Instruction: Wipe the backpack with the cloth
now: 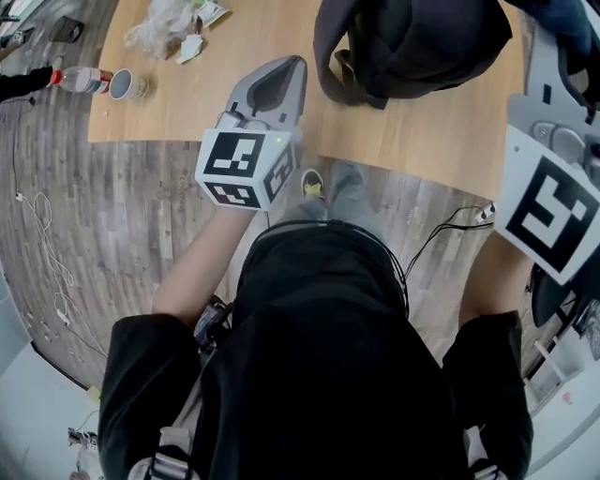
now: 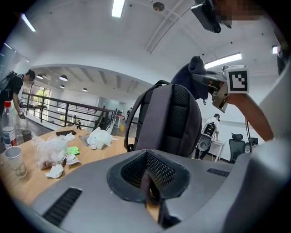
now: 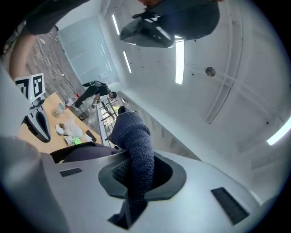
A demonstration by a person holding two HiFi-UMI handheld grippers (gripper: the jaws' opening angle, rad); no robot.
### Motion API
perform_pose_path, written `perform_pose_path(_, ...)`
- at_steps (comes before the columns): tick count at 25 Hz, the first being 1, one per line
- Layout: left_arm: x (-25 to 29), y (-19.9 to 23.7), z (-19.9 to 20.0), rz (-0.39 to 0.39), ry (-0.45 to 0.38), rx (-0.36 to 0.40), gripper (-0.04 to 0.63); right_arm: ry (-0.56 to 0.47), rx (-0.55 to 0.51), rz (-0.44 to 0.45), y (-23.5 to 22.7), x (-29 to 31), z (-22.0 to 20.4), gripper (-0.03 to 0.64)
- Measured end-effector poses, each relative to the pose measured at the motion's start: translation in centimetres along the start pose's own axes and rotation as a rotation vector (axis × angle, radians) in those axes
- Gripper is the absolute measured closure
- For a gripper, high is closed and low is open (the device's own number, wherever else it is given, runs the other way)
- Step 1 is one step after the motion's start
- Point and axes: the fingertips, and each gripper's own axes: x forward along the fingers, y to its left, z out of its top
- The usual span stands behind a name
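A dark backpack (image 1: 412, 42) stands upright on the wooden table (image 1: 450, 131); its padded back and straps (image 2: 168, 120) face my left gripper. My left gripper (image 1: 279, 80) hovers over the table just left of the backpack, shut with nothing in it (image 2: 148, 182). My right gripper (image 3: 134, 182) is raised beside the top of the backpack and is shut on a dark blue knitted cloth (image 3: 136, 145). In the left gripper view that cloth (image 2: 193, 75) hangs above the backpack's top, next to the right gripper's marker cube (image 2: 238, 78).
On the table's left end lie a plastic bottle (image 1: 82, 80), a paper cup (image 1: 124, 85) and crumpled wrappers and tissues (image 1: 169, 28). Cables (image 1: 47, 225) trail over the floor at the left. A person (image 2: 18, 86) stands by the table's far end.
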Motion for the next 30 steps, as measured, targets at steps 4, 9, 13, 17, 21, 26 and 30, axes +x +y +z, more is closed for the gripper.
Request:
perform_pose_path(4, 0.3, -0.6, 0.2, -0.008, 0.000, -0.012, 0.581, 0.010, 0.036, 0.152, 4.8, 1.0, 0.0, 0.580)
perform_pose_path(9, 0.6, -0.3, 0.4, 0.000, 0.003, -0.022, 0.580, 0.028, 0.415, 0.113, 2.0, 0.0, -5.0, 0.580)
perform_pose_path(13, 0.9, 0.3, 0.3, -0.001, 0.004, -0.026, 0.580, -0.030, 0.525, 0.079, 3.8, -0.2, -2.4, 0.580)
perform_pose_path(17, 1.0, 0.9, 0.7, 0.003, -0.001, -0.024, 0.580, -0.030, 0.513, 0.043, 5.9, -1.3, -4.9, 0.580)
perform_pose_path(21, -0.7, 2.3, -0.4, 0.025, 0.025, -0.024, 0.580, -0.071, 0.537, 0.022, 8.9, -3.0, -5.3, 0.580)
perform_pose_path(26, -2.4, 3.5, 0.0, 0.046, 0.012, -0.024, 0.580, 0.285, 0.546, 0.309, 22.0, -5.1, -14.8, 0.580)
perform_pose_path(30, -3.3, 3.9, -0.1, 0.066, 0.018, -0.021, 0.580, 0.522, 0.629, 0.520, 32.2, -7.2, -20.5, 0.580)
